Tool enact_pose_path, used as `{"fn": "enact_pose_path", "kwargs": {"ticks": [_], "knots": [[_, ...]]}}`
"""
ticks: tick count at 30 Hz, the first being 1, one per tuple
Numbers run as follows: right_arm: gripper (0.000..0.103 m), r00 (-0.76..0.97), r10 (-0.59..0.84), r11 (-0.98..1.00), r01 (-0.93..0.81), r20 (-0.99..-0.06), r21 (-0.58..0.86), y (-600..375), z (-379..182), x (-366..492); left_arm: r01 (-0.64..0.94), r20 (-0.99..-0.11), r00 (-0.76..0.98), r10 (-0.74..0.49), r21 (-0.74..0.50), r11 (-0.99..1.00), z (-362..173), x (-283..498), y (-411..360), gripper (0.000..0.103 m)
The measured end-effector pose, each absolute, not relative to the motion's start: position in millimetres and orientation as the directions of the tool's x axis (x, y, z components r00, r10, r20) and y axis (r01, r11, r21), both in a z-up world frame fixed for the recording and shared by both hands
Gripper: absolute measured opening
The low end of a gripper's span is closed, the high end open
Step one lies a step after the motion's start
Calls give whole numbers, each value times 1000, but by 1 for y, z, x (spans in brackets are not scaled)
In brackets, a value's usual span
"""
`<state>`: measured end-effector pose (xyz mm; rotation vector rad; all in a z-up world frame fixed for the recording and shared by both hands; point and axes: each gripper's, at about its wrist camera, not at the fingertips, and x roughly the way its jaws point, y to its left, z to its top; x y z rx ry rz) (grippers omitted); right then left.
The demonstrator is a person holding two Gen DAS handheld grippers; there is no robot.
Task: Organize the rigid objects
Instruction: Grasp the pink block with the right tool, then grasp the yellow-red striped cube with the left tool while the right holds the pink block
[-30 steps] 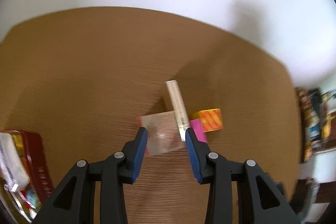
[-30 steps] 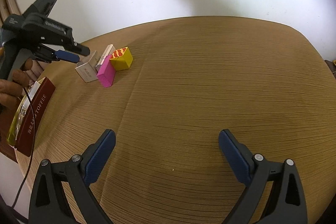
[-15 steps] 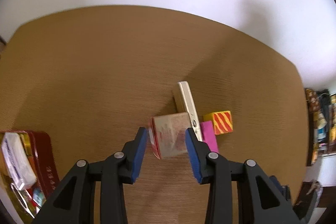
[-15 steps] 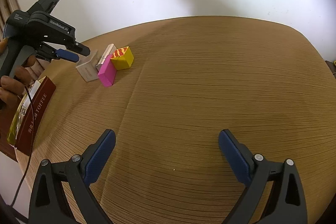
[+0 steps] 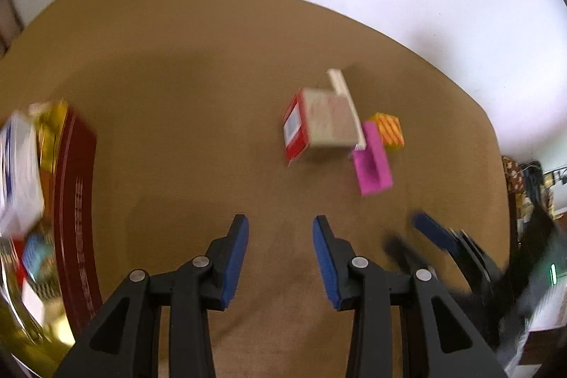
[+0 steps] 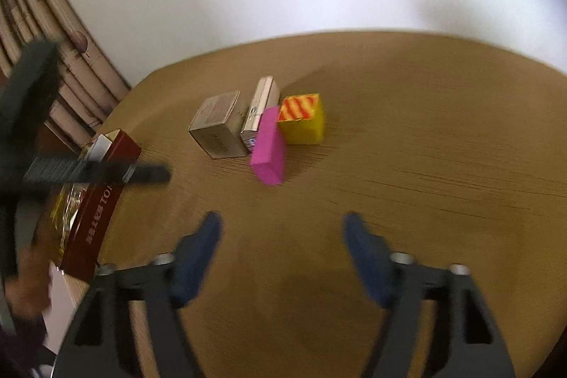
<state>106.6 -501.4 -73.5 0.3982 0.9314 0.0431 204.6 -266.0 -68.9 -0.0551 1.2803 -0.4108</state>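
While closing empty, right gripper [image 6: 281, 229] faces pink box [image 6: 268, 146] ahead.

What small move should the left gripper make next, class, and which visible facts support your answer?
Probably reach left toward the dark red box for another item. The left gripper is empty, jaws apart over bare table, and four boxes already sit grouped: beige box, slim white box, pink box, yellow striped box.
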Motion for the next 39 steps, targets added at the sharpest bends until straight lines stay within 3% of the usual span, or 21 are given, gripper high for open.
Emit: {"fn": "enact_pose_path", "kwargs": {"ticks": [7, 15, 22, 26, 33, 39], "knots": [[55, 606, 209, 923, 138, -768, 360, -497, -71, 132, 305, -919, 239, -315, -237, 922, -69, 179, -255, 38], [25, 578, 191, 925, 165, -794, 343, -503, -78, 145, 310, -923, 212, -321, -248, 918, -81, 175, -261, 38], [19, 557, 288, 871, 185, -779, 454, -525, -84, 147, 342, -938, 207, -277, -196, 919, -79, 174, -269, 38], [15, 569, 277, 889, 154, -774, 432, -534, -78, 124, 369, -941, 222, -254, -160, 916, -78, 168, -285, 38], [14, 613, 211, 876, 228, -761, 426, -570, -74, 46, 476, -932, 234, -275, -137, 869, -57, 154, -326, 38], [14, 639, 74, 850, 361, -766, 383, -626, -75, -23, 613, -917, 183, -355, -176, 770, -38, 164, -393, 38]]}}
